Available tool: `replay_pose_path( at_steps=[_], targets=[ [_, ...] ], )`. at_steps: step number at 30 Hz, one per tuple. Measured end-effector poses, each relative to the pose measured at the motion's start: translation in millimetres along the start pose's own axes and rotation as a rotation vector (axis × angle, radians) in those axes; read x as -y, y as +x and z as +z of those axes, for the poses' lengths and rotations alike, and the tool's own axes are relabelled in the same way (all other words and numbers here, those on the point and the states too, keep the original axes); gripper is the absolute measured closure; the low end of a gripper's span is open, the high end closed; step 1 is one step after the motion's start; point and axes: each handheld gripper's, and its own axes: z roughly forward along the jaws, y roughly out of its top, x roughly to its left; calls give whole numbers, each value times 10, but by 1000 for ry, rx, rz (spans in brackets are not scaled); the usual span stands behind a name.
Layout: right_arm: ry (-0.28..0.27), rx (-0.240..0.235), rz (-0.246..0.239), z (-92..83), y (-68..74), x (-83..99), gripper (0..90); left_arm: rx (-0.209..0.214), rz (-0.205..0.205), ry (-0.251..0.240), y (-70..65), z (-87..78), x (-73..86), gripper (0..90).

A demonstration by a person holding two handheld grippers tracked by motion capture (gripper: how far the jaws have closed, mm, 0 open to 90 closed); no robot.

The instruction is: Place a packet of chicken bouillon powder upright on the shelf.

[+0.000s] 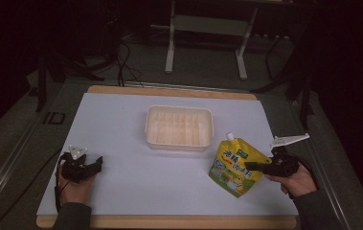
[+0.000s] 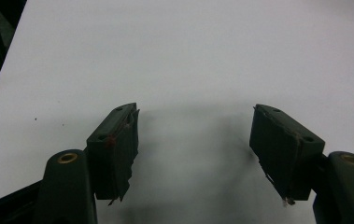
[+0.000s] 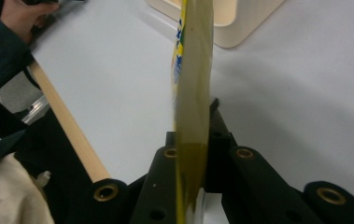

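A yellow spouted pouch (image 1: 233,165) with a white cap stands tilted at the right of the white table, held off the surface. My right gripper (image 1: 258,166) is shut on its right edge. In the right gripper view the pouch (image 3: 192,74) runs edge-on between the closed jaws. A cream plastic tray (image 1: 179,126) sits at the table's middle, just behind the pouch. My left gripper (image 1: 95,163) rests at the front left, held by a hand, open. In the left gripper view its fingers (image 2: 116,144) stand wide apart over bare white table with nothing between them.
The white table (image 1: 121,120) has a wooden rim at front and back. Dark floor, cables and a white frame stand lie beyond the far edge. A sleeve and hand (image 3: 20,18) appear at the upper left of the right gripper view.
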Motion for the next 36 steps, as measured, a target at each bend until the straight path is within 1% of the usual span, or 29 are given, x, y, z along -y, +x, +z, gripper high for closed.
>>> replay_pose_path(
  at_steps=[4, 5, 7, 9, 13, 18, 21, 22, 26, 28, 29, 32, 35, 36],
  targets=[
    [-2, -8, 23, -1, 47, 10, 898, 0, 0, 1, 0, 0, 0, 323],
    [-2, -23, 42, 0, 63, 10, 898, -1, 0, 1, 0, 0, 0, 323],
    [-5, -47, 65, 6, 83, 7, 899, -1, 0, 0, 0, 0, 0, 322],
    [-9, -56, 70, 9, 92, 6, 900, 0, 0, 0, 0, 0, 0, 323],
    [-48, -96, 79, 35, 111, 2, 900, 0, 0, 1, 3, -2, 0, 322],
    [-97, -121, 85, 47, 116, 10, 900, -1, -1, 0, 1, -2, 0, 322],
    [-112, -129, 91, 46, 120, 10, 900, -1, -1, -1, 1, -2, 0, 322],
    [-153, -137, 102, 39, 131, 3, 900, -2, -1, -1, 0, -2, 0, 322],
    [-192, -139, 110, 34, 138, -8, 900, -3, -1, -1, 3, -5, 1, 322],
    [-199, -137, 108, 36, 142, -11, 900, -2, -2, -3, 3, -5, 1, 321],
    [-216, -137, 114, 40, 150, -15, 900, -2, -3, -5, 2, -6, 2, 322],
    [-230, -137, 114, 46, 158, -23, 900, -1, -5, -6, 2, -6, 2, 321],
    [-255, -133, 117, 64, 173, -41, 900, -2, -6, -8, 2, -8, 3, 321],
    [-255, -133, 117, 64, 173, -41, 900, -2, -6, -8, 2, -8, 3, 321]
  ],
)
